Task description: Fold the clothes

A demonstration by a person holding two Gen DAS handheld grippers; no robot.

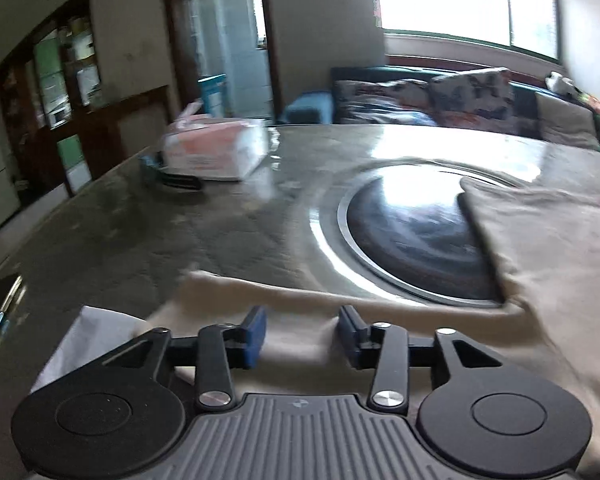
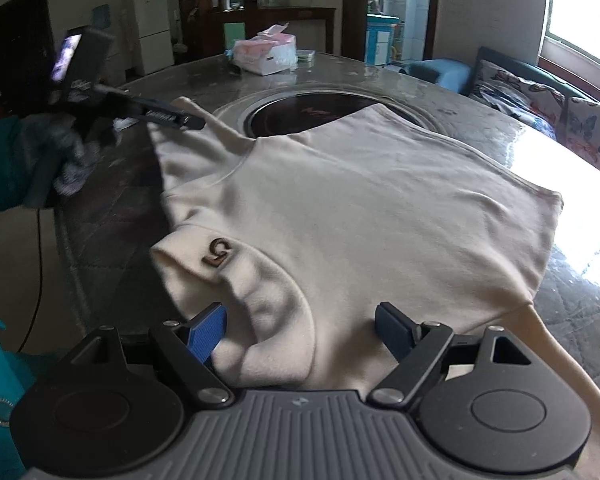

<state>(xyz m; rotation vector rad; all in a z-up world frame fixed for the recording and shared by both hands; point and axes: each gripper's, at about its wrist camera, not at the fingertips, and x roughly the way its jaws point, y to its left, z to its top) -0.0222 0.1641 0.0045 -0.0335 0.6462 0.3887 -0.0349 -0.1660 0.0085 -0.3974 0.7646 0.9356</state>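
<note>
- On the grey marble table (image 1: pixel 148 232), seen from the left wrist camera, the cream sweater (image 1: pixel 540 264) lies spread flat, its far corner lapping over the dark round hotplate (image 1: pixel 408 236) set into the tabletop.
- Left gripper (image 1: pixel 303 334) hovers over the sweater's near edge, its blue-padded jaws apart and holding nothing; this view is blurred.
- A tissue pack (image 1: pixel 216 150) sits well beyond, toward the far left of the table.
- From the right wrist camera, the sweater (image 2: pixel 360 208) covers the table's middle, a small brown logo (image 2: pixel 219 251) on its folded collar.
- Right gripper (image 2: pixel 300 330) hangs just over the collar edge, jaws wide and empty.
- Left gripper (image 2: pixel 194 122) reaches to the sweater's far left corner, held in a gloved hand (image 2: pixel 60 156); its grip cannot be told here.
</note>
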